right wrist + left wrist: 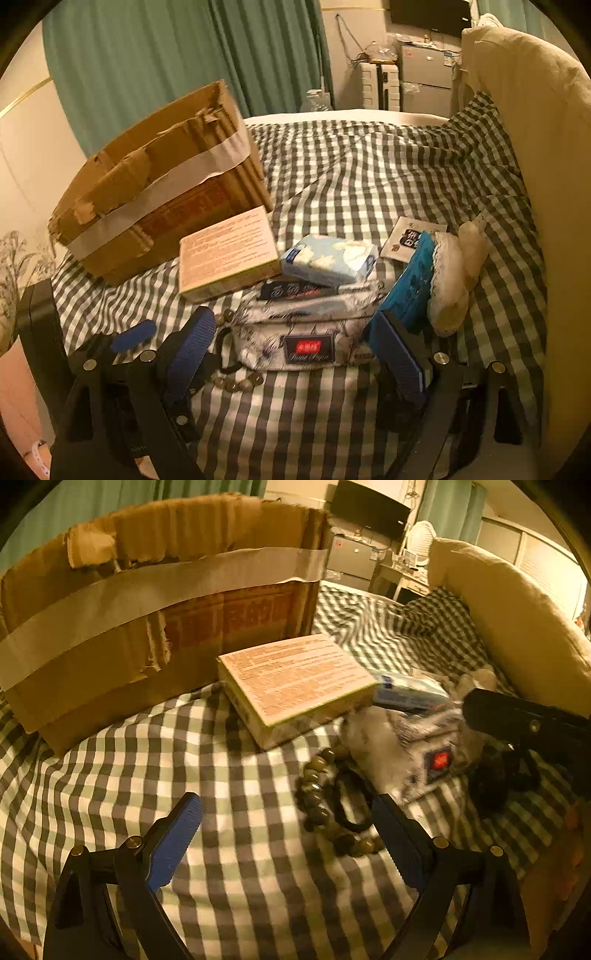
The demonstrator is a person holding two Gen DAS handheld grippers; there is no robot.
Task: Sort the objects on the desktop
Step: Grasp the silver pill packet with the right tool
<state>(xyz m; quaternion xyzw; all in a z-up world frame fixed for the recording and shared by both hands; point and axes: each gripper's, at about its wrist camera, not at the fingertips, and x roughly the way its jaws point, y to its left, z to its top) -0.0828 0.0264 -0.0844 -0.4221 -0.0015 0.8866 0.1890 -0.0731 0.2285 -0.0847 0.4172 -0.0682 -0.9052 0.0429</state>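
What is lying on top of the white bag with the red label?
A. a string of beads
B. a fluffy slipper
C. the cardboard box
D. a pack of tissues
D: in the right wrist view the blue and white pack of tissues sits on top of the white bag; the beads lie on the checked cloth beside it.

Open checked cloth [229, 775] lies near you on the left. Far left, the cardboard box [147, 627] walls you off; the flat box [291, 686], bead bracelet [317, 794] and pouch [306, 332] crowd the right (tightly packed).
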